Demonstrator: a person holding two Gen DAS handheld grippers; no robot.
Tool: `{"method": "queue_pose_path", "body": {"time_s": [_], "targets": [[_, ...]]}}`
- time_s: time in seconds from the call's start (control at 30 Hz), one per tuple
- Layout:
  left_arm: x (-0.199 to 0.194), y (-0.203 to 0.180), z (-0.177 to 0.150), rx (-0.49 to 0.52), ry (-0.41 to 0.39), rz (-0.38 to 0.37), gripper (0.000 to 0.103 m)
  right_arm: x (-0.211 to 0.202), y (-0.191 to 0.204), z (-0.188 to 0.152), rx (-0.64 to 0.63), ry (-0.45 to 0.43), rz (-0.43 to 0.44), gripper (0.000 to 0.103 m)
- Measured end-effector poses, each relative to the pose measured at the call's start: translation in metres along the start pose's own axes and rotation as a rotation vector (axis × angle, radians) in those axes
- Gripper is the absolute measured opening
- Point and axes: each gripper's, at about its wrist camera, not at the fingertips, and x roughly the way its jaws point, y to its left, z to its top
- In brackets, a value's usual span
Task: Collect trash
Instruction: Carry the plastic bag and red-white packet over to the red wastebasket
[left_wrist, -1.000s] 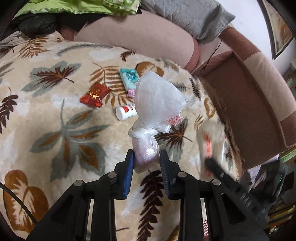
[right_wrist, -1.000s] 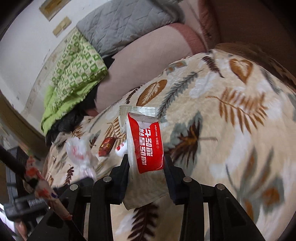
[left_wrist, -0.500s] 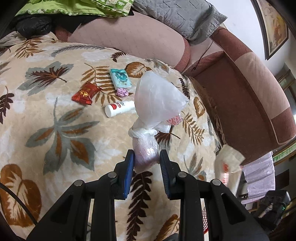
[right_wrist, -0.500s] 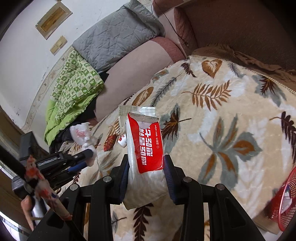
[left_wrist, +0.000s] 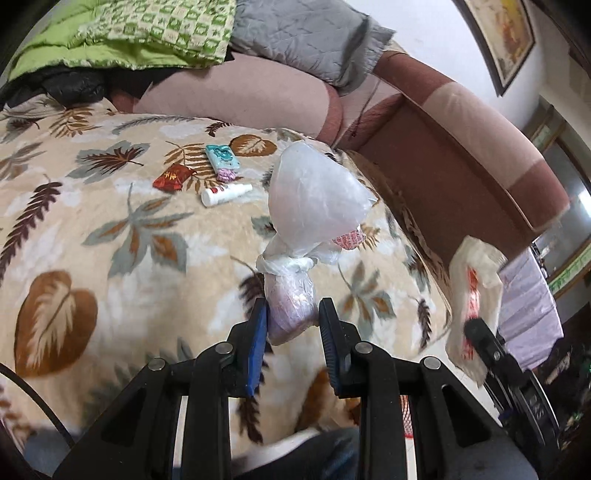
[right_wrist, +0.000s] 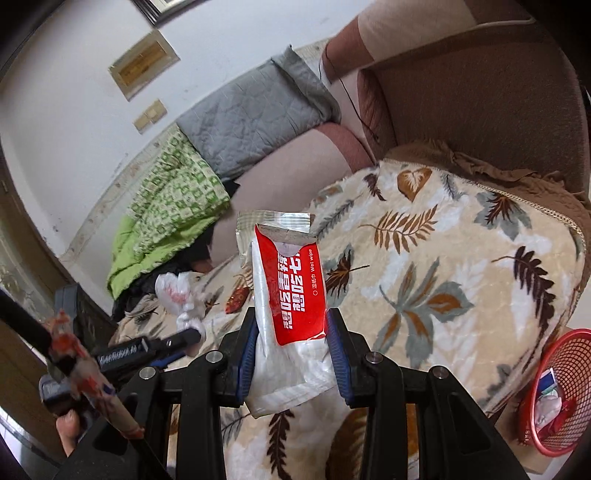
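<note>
My left gripper (left_wrist: 291, 314) is shut on a knotted clear plastic bag (left_wrist: 310, 206), held above the leaf-patterned blanket (left_wrist: 110, 236). My right gripper (right_wrist: 291, 325) is shut on a red and white wet wipe packet (right_wrist: 290, 288); the packet also shows at the right of the left wrist view (left_wrist: 472, 291). The plastic bag also shows at the left of the right wrist view (right_wrist: 181, 295). On the blanket lie a red wrapper (left_wrist: 171, 178), a teal packet (left_wrist: 221, 157), a small pink item (left_wrist: 227, 174) and a white tube (left_wrist: 225, 194). A red mesh basket (right_wrist: 554, 391) with trash in it stands at the lower right.
A brown sofa back (left_wrist: 443, 155) curves along the right. A grey quilt (left_wrist: 295, 40), a green quilt (left_wrist: 147, 33) and a pink bolster (left_wrist: 240, 96) lie at the back. A lilac cloth (left_wrist: 528, 295) hangs at the right.
Both grippers have pulled back from the blanket toward its front edge, holding their loads. The red basket now shows larger in the right wrist view.
</note>
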Motion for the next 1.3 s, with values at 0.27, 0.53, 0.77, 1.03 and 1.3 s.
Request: {"method": "queue_pose_path", "body": {"time_s": [0.27, 0.53, 0.77, 1.03, 1.3], "targets": [[-0.052, -0.039, -0.029, 0.055, -0.071, -0.029, 0.027, -0.053, -0.01, -0.012, 0.039, -0.067, 0.04, 0.039], [-0.069, -0.08, -0.042, 0.113, -0.061, -0.117, 0.027, -0.104, -0.019, -0.007, 0.03, -0.151, 0.013, 0.039], [-0.072, -0.124, -0.059, 0.184, -0.031, -0.182, 0.027, -0.136, -0.039, -0.006, 0.049, -0.201, -0.024, 0.039], [-0.071, -0.163, -0.073, 0.246, -0.006, -0.22, 0.027, -0.17, -0.067, -0.006, 0.098, -0.253, -0.048, 0.039], [-0.073, -0.193, -0.08, 0.3, 0.011, -0.251, 0.027, -0.195, -0.079, -0.007, 0.113, -0.284, -0.048, 0.039]]}}
